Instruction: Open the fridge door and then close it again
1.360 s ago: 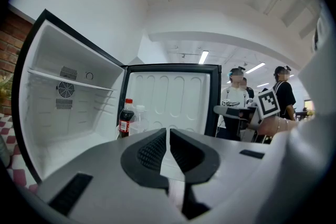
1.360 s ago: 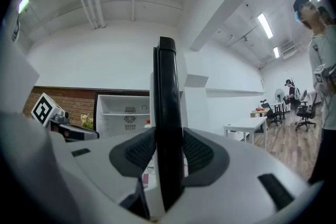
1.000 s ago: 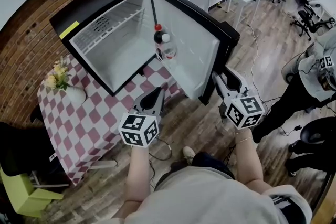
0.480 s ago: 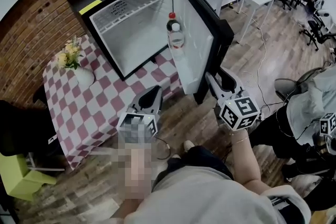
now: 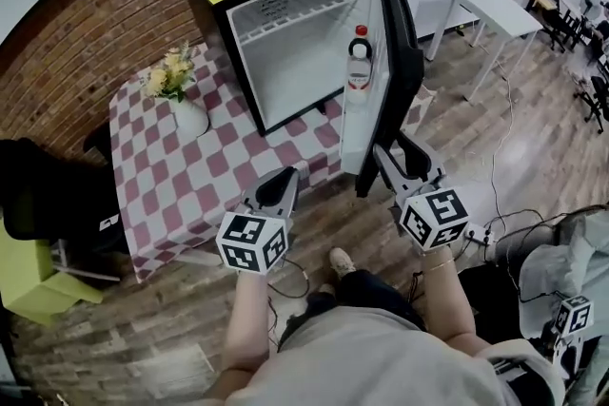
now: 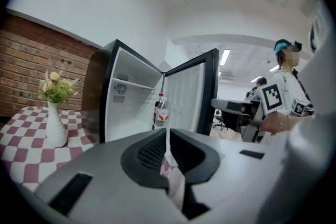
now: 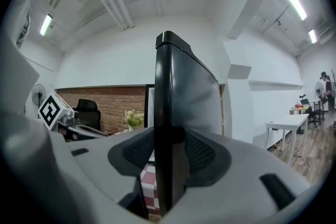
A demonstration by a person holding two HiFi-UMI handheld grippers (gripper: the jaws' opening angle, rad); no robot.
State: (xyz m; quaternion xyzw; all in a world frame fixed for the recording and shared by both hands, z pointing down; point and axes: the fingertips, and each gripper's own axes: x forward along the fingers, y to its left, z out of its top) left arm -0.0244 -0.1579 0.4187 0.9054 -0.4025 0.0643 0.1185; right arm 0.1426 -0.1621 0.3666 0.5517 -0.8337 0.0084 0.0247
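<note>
My right claw (image 5: 401, 159) pinches the door (image 5: 400, 52) low on its free edge. The right gripper view shows the black edge filling the gap with a pad against each face. The jaws have just been opening a little around it. My left claw (image 5: 284, 178) is pressed together with nothing in it, and it hangs just off the table (image 5: 162, 204) front.

The fridge (image 5: 285, 24) stands on the checked table against the brick wall (image 5: 86, 24), its door swung wide. A red-capped bottle (image 5: 359, 62) sits in the door shelf. A vase (image 5: 187, 117) of flowers stands left of the fridge, well apart from the door. A dark chair (image 5: 48, 195) and a green seat (image 5: 29, 280) crowd the table's left end.

Between door and cabinet there is only open tabletop. Behind the door lies wooden floor, with a white desk (image 5: 490, 9) well apart. Another person (image 5: 571, 280) stands near my right elbow, and cables (image 5: 495, 233) trail on the floor there.

The head view alone shows both claws at once. The left gripper view looks into the cabinet and at the door's white inner face with the bottle. In the right gripper view the door splits the picture, with flowers to its left and the desk to its right.
</note>
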